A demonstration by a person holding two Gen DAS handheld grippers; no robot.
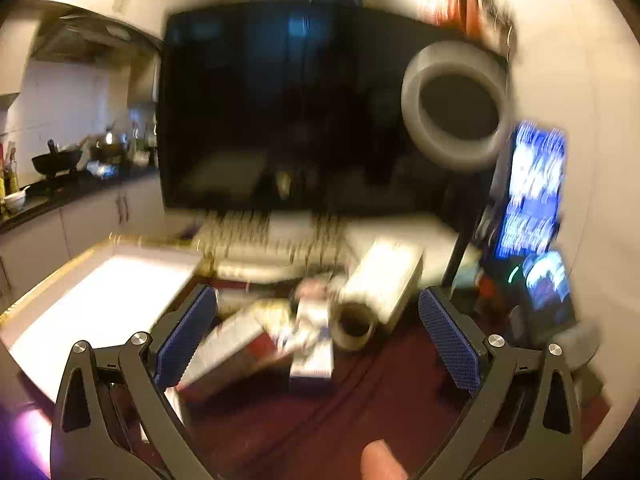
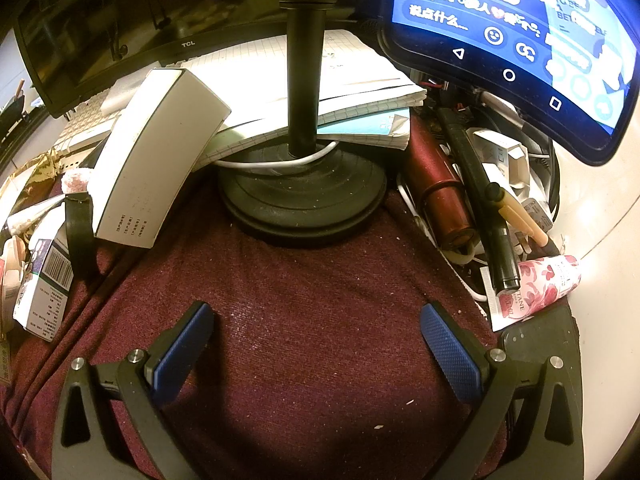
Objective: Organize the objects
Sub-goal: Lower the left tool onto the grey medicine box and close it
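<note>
While the left wrist view is smeared by motion blur, the right wrist view is sharp, so most detail comes from there. A dark television screen (image 1: 288,104) fills the back of the desk; the lower bezel reads "TCL" in the right view. A maroon cloth (image 2: 304,320) covers the desk surface. To the left, a white tray with a gold edge (image 1: 100,300) lies beside the clutter. A grey ring light (image 1: 456,104) stands at the right of the screen, its black pole rising from a round black base (image 2: 304,196) with a white cable looped around the foot. A lit phone (image 2: 516,32) hangs at upper right. A stack of grid-paper notebooks (image 2: 340,80) sits behind the pole. A long white box (image 2: 156,152) leans tilted against the notebooks, its lower end on the cloth. A small carton with a barcode (image 2: 44,280) lies at far left, a black band (image 2: 78,232) just beside it. At right, a dark red cylinder (image 2: 436,184), a black pen-shaped tool (image 2: 488,208) and a floral pink tube (image 2: 540,284) lie packed together.

Left gripper (image 1: 316,336): jaws spread wide, nothing grasped, boxes and a roll of tape (image 1: 354,324) lie beyond. Right gripper (image 2: 316,344): jaws spread wide, over bare cloth, nothing between the pads.
</note>
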